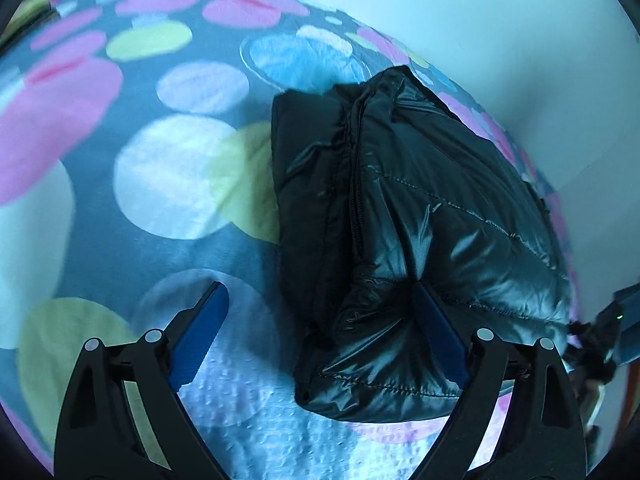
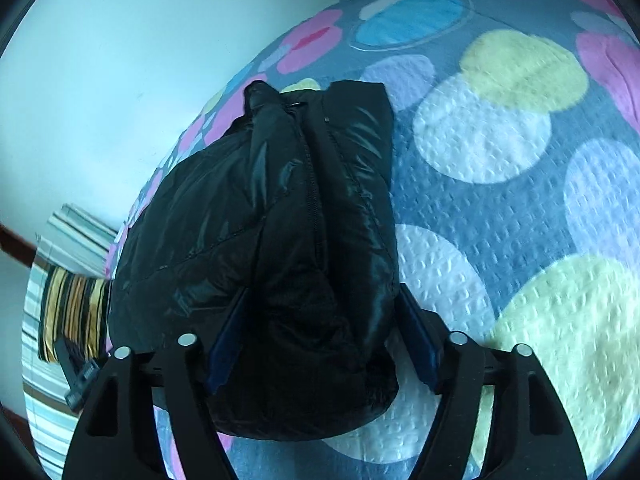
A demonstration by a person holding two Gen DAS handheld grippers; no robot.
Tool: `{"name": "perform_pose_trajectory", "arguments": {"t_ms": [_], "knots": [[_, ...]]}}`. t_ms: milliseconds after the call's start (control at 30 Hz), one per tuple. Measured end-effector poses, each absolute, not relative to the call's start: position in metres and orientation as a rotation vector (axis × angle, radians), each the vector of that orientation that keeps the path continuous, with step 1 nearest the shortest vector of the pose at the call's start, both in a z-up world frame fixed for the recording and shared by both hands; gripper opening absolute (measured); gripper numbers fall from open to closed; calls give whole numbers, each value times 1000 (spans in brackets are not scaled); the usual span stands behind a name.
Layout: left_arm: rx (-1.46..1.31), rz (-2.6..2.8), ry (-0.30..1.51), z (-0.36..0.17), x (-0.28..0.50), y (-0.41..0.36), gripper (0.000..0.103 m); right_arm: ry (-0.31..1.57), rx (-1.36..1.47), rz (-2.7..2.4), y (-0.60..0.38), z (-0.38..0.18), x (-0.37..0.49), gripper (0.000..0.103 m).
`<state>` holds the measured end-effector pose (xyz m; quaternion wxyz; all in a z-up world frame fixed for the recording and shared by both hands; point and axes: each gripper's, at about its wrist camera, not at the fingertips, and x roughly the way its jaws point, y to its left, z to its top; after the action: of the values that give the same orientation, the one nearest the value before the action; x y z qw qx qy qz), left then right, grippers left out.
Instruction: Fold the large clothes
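A shiny black puffer jacket (image 1: 400, 208) lies folded in a thick bundle on a bed with a polka-dot cover (image 1: 160, 176). My left gripper (image 1: 320, 296) is open at one end of the bundle; its right finger (image 1: 436, 332) presses on the fabric, its left finger (image 1: 200, 332) is over the cover. In the right wrist view the jacket (image 2: 272, 220) fills the middle. My right gripper (image 2: 320, 300) is open and straddles the other end of the bundle, a blue pad (image 2: 228, 344) on each side.
The bed cover (image 2: 500, 200) spreads wide beside the jacket. A pale wall (image 2: 120, 60) runs along the bed's far side. Striped fabric (image 2: 72, 300) lies at the bed's end. The other gripper's tip (image 1: 616, 320) shows at the right edge of the left wrist view.
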<state>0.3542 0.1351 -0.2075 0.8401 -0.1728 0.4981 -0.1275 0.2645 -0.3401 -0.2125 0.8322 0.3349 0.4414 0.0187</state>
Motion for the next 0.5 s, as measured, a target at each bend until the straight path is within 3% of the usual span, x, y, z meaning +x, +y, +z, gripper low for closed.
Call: {"name": "perform_pose_trajectory", "arguments": {"t_ms": [33,100,300,400,500], "knots": [[-366,-295,1052,-208,355,133,82,935,709,47,-339,-213,265,59],[-370,-347,1047,-206,354,129,59,933,722,60,-338,-214,266,54],[-357,-395,1017,-192,349,122,29,894,726,82,-334,-208,261,33],[-367,-407,982,-178,340,123,21,866,737,92,-334,-201,256,27],[-342,-419,944,-160,327,121,19,840,730,97,-334,-191,250,24]]}}
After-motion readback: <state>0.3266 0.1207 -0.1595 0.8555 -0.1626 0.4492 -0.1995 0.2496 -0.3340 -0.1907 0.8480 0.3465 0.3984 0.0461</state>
